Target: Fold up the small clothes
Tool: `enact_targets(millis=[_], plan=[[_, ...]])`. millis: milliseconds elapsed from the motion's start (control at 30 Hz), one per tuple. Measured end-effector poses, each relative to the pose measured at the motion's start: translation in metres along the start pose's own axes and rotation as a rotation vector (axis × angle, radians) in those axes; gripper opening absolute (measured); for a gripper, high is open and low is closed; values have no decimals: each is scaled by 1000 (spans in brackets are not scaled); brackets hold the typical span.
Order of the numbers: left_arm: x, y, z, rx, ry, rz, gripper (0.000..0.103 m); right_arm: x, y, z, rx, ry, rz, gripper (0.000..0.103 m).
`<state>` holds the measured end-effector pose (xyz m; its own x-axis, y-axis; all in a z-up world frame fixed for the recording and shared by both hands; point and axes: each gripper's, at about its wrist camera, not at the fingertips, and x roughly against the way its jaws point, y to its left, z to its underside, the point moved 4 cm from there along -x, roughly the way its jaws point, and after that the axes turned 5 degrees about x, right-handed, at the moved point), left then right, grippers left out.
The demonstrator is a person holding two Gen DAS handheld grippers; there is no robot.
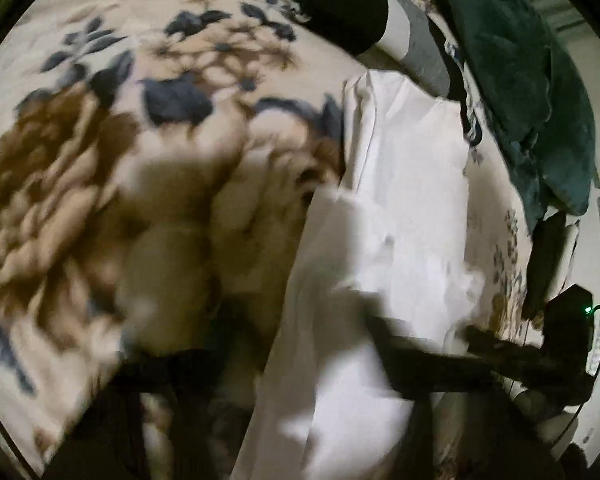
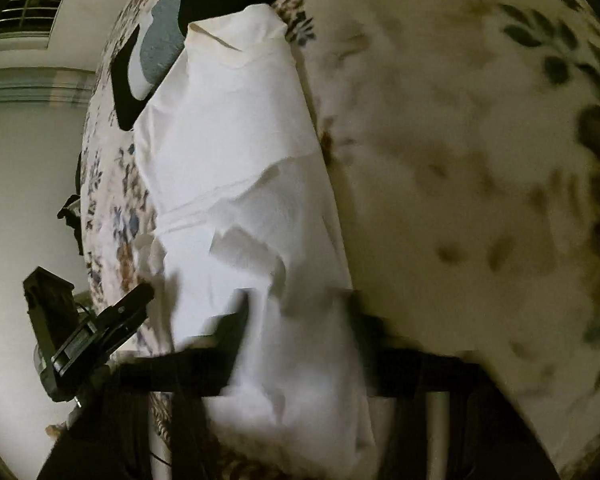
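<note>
A white garment lies stretched out on a floral blanket; it also shows in the right wrist view. In the left wrist view my left gripper is low in the frame and blurred, with white cloth between its fingers. The right gripper's body shows at the lower right of that view. In the right wrist view my right gripper has its dark fingers on either side of the white cloth's near end. The left gripper shows at the lower left, at the garment's edge.
A dark teal towel or garment lies heaped at the far right. A black, white and grey piece lies beyond the white garment's far end, also seen in the right wrist view. A wall and a window blind are at the left.
</note>
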<state>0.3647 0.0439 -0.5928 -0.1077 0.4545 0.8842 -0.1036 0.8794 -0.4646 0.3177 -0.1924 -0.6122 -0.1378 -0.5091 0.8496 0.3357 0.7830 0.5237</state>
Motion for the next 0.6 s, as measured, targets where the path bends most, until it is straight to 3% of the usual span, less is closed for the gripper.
enact_targets(millis=[33,100,167,233,300,367,400,433,600], plan=[[-5,3,-6,15,5,-24,4,0,-2,-4,-11,-11,5,4],[-13,15,-16,67,3,-26,4,-1,-4,-15,-35,-63,49,3],[-16,23,-19,97,38,-6,4,-8,-12,-22,-73,-52,84,3],[-9,18,-18,60,57,2,6,-11,-11,-25,-66,-17,84,4],[3,7,-23,13,63,7,21,-5,-4,-29,-23,14,91,6],[12,-5,-35,-22,46,49,79,3,3,-35,2,13,83,24],[16,-10,-44,-34,26,68,81,11,7,-44,18,-14,76,48],[18,-18,-55,-46,8,99,81,16,13,-53,32,-38,72,61],[-19,-57,-118,-122,16,128,81,15,28,-123,63,-92,76,63]])
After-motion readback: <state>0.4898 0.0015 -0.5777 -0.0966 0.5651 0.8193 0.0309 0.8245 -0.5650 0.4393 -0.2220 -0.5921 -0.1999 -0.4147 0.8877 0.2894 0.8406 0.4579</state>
